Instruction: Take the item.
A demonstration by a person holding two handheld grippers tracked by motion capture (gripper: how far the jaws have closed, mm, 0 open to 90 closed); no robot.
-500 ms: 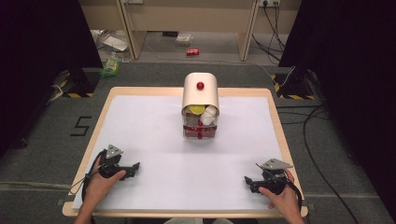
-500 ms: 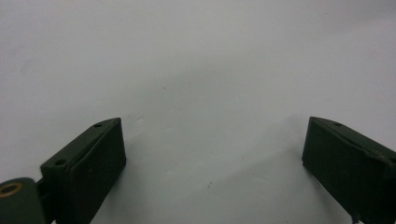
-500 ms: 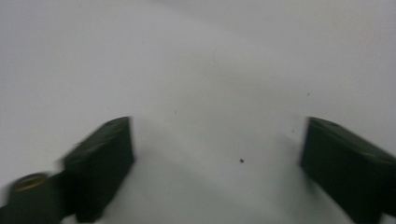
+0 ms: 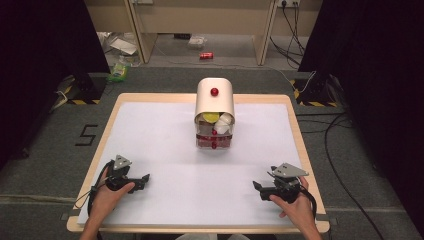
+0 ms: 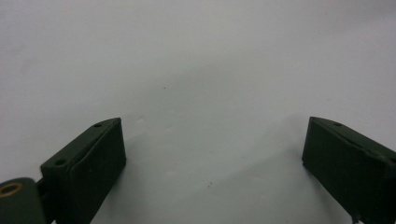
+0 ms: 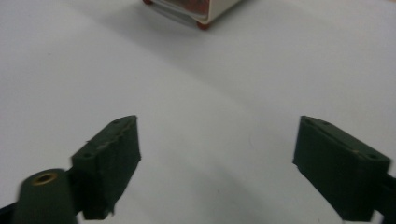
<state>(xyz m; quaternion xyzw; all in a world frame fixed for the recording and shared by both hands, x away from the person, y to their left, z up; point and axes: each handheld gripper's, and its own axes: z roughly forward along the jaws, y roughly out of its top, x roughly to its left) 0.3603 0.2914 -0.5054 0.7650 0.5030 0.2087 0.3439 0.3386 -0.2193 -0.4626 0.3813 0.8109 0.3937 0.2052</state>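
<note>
Two grippers rest low at the near corners of the table (image 4: 300,150), each held in one of the person's hands. Left gripper (image 4: 145,178) sits near the near-left corner, jaws pointing toward the table's middle; its own view shows the two black jaws set wide apart with nothing but bare white surface between them. Right gripper (image 4: 257,186) sits near the near-right corner, jaws pointing inward toward the left one; its own view likewise shows the jaws spread wide over bare white, gripping nothing. Left hand (image 4: 107,192) and right hand (image 4: 295,202) wrap the gripper bodies from the near edge.

Table top is a white sheet framed by a light wooden rim. Both grippers lie inside the rim, close to the near edge and to their respective side edges. The wide stretch of white between them is unobstructed, as is the band on either side of the box.

One container: a small bread-bin-style box (image 4: 215,112) with a cream rounded lid and a red knob (image 4: 214,92), standing at the middle of the far half, well apart from both grippers. Its front is open toward the person. Inside show a yellow item (image 4: 210,118) and a white item (image 4: 225,121), side by side; what they are, I cannot tell. Below them is a red-toned lower section (image 4: 214,140). The right gripper view catches a bottom corner of the box (image 6: 201,11) at its top edge.

Floor beyond the far edge holds a red can (image 4: 206,55) and scattered litter.
</note>
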